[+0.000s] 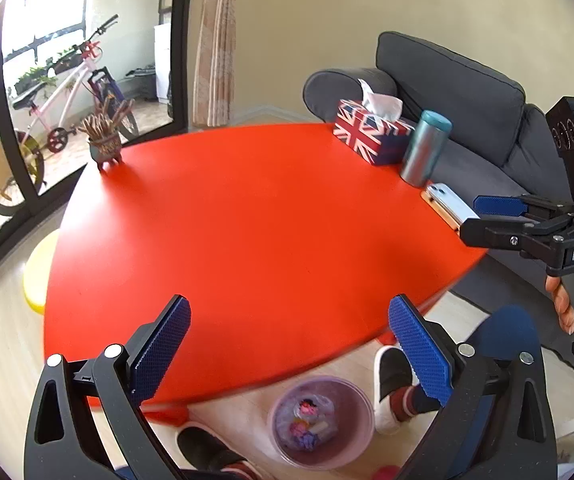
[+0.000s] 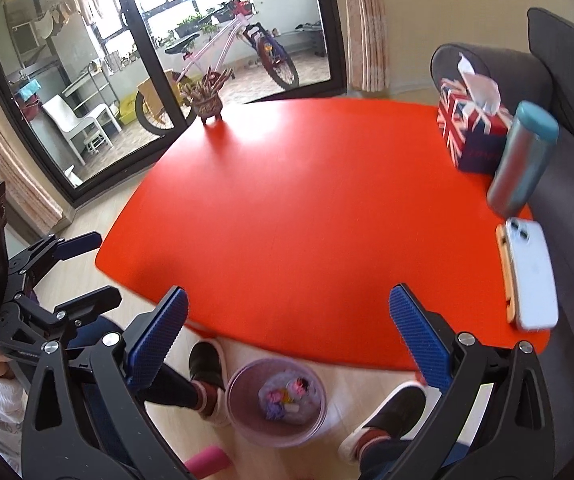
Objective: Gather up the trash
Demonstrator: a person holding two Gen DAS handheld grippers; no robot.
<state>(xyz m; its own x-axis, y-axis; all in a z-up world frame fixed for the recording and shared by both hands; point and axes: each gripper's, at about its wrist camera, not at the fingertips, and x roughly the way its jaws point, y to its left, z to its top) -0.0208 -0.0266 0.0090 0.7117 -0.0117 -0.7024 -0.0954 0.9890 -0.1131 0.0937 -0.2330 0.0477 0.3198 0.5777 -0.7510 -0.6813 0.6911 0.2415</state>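
Below the red bench's [image 1: 247,220] near edge, the translucent pink bin [image 1: 321,420] holds the colourful scraps [image 1: 307,424], while left gripper [image 1: 287,344] and right gripper [image 2: 287,340] gape empty, risking knocking the far-right white phone [image 2: 531,272].

1 bin [image 2: 277,400], 1 tissue box [image 2: 469,136], 1 flask [image 2: 523,160], 2 phones [image 2: 531,272], 1 pot [image 2: 207,104]
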